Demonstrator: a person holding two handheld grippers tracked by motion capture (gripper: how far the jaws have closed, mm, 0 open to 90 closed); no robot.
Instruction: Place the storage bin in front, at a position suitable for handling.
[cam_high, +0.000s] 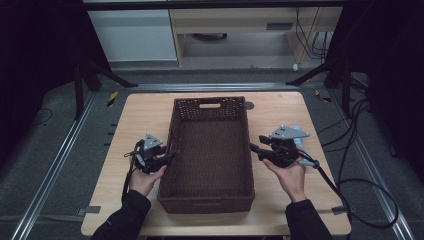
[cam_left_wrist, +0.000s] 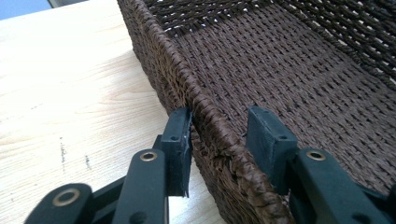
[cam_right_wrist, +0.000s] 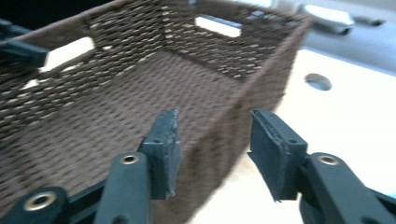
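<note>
— Where do we have the basket (cam_high: 210, 155)?

— It sits in the middle of the desk (cam_high: 135, 115), its long sides running from the near edge to the far edge, a handle slot in the far wall.

— And our left tongs (cam_high: 171, 156)?

— We have them astride the rim of the basket's left wall. One pad touches the outer face, the other stands off inside, so we are not gripping.

— The right tongs (cam_high: 254, 148)?

— We hold them released at the right wall, one pad inside and one outside, neither pressing on the weave. The right gripper view is a bit blurred.
</note>
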